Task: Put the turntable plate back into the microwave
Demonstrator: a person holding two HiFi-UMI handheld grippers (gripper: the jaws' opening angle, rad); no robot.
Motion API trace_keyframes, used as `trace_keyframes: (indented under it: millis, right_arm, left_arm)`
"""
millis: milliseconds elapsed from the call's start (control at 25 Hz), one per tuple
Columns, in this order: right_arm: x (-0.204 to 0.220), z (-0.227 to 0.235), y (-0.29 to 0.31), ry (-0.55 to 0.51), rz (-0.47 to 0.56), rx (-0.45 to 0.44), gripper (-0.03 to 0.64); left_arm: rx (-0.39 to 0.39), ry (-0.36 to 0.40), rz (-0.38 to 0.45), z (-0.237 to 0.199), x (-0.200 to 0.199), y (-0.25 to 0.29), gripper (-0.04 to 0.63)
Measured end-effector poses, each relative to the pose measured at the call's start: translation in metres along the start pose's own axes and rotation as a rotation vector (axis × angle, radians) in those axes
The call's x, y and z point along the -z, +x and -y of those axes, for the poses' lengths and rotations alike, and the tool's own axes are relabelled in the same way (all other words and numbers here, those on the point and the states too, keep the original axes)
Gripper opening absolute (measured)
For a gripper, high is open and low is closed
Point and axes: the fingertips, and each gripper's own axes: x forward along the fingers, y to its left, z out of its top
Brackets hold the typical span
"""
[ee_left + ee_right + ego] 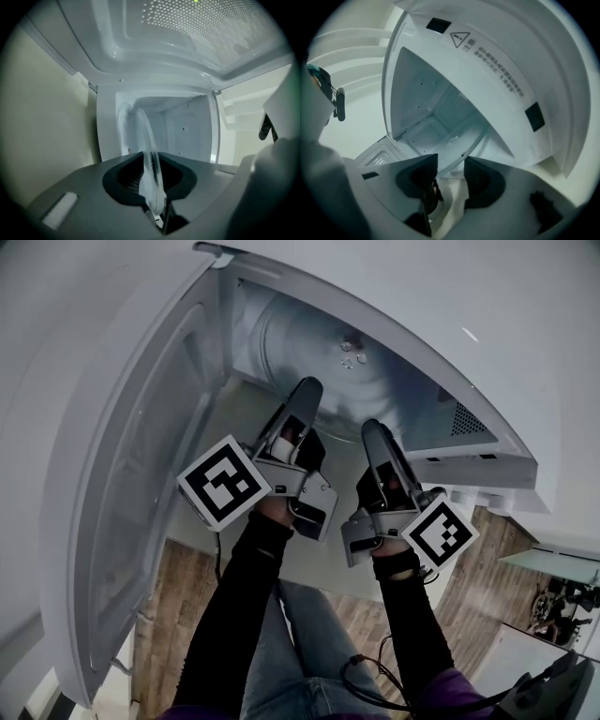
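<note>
The clear glass turntable plate is inside the mouth of the open white microwave. My left gripper reaches into the opening. In the left gripper view the plate stands edge-on between the dark pads, and the left gripper is shut on its rim. My right gripper points into the cavity beside it. In the right gripper view the plate shows as a broad tilted disc just beyond the right gripper. Its jaws stand apart with nothing pinched between them.
The microwave door hangs open at the left, close to my left arm. A vent grille is on the microwave's right side. The cavity ceiling has a perforated panel. Wooden floor, the person's legs and a cable lie below.
</note>
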Motion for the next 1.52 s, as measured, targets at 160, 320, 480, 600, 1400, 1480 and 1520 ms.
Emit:
trace_keyframes:
  millis: [160, 320, 480, 600, 1400, 1480, 1520]
  right_arm:
    - [-0.003, 0.000, 0.002, -0.011, 0.012, 0.006, 0.169]
    - [-0.002, 0.000, 0.001, -0.004, 0.010, 0.011, 0.169]
    - [-0.007, 0.006, 0.007, -0.001, 0.007, 0.015, 0.170]
    - [-0.012, 0.009, 0.011, 0.013, 0.021, 0.015, 0.170]
    - [-0.003, 0.002, 0.007, 0.116, -0.040, -0.037, 0.178]
    - [0.003, -0.005, 0.011, 0.129, -0.064, -0.054, 0.178]
    - [0.006, -0.009, 0.013, 0.136, -0.073, -0.064, 0.177]
  left_arm:
    - [-0.007, -0.017, -0.002, -0.003, -0.001, 0.003, 0.064]
    - [-0.018, -0.061, 0.018, -0.005, -0.001, 0.002, 0.064]
    - [-0.025, -0.080, 0.021, -0.009, -0.002, 0.010, 0.064]
    - [-0.026, -0.087, 0.029, -0.009, -0.006, 0.017, 0.064]
    - [-0.089, -0.071, 0.055, -0.009, -0.015, 0.023, 0.067]
    - [-0.096, -0.073, 0.054, -0.010, -0.015, 0.023, 0.066]
    - [-0.096, -0.073, 0.055, -0.010, -0.015, 0.023, 0.066]
